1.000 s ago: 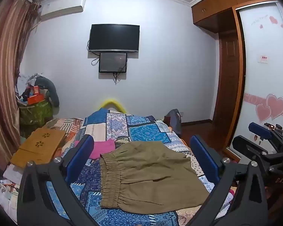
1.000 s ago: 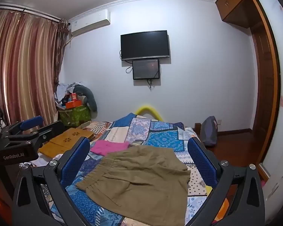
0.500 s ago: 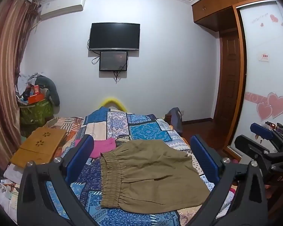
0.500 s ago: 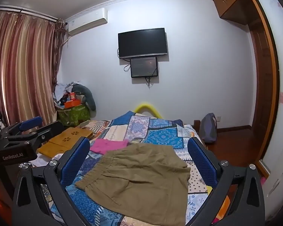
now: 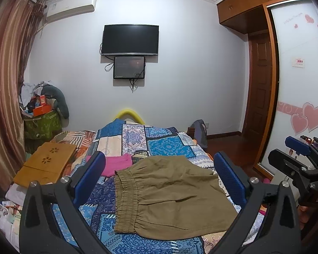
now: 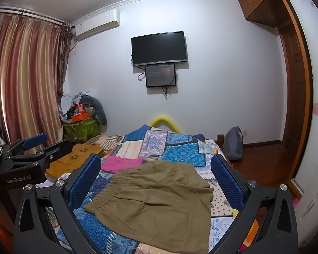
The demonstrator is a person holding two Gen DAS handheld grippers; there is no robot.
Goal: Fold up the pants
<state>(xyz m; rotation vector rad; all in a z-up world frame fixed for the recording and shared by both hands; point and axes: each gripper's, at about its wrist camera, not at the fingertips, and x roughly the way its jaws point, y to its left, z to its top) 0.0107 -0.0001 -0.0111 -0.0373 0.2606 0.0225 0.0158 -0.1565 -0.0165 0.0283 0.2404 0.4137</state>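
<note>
Olive-brown shorts (image 5: pixel 169 192) lie flat on the patchwork bedspread (image 5: pixel 165 146), elastic waistband to the left, legs to the right. In the right wrist view the same shorts (image 6: pixel 159 199) spread between the blue pads. My left gripper (image 5: pixel 159 182) hovers above and short of the shorts, open and holding nothing. My right gripper (image 6: pixel 156 182) is also open and apart from the fabric. Each gripper shows in the other's view: the right one (image 5: pixel 301 163) at the right edge, the left one (image 6: pixel 27 154) at the left edge.
A pink garment (image 5: pixel 114 165) lies just behind the waistband. A wooden lap tray (image 5: pixel 46 163) rests on the bed's left side. A cluttered green bin (image 5: pixel 42 122) stands by the curtain. A wardrobe with heart stickers (image 5: pixel 303 105) and a grey bag (image 6: pixel 234 144) stand to the right.
Both cameras have tilted slightly, so the room sits a little lower or higher in view. The shorts lie as before and both grippers stay open.
</note>
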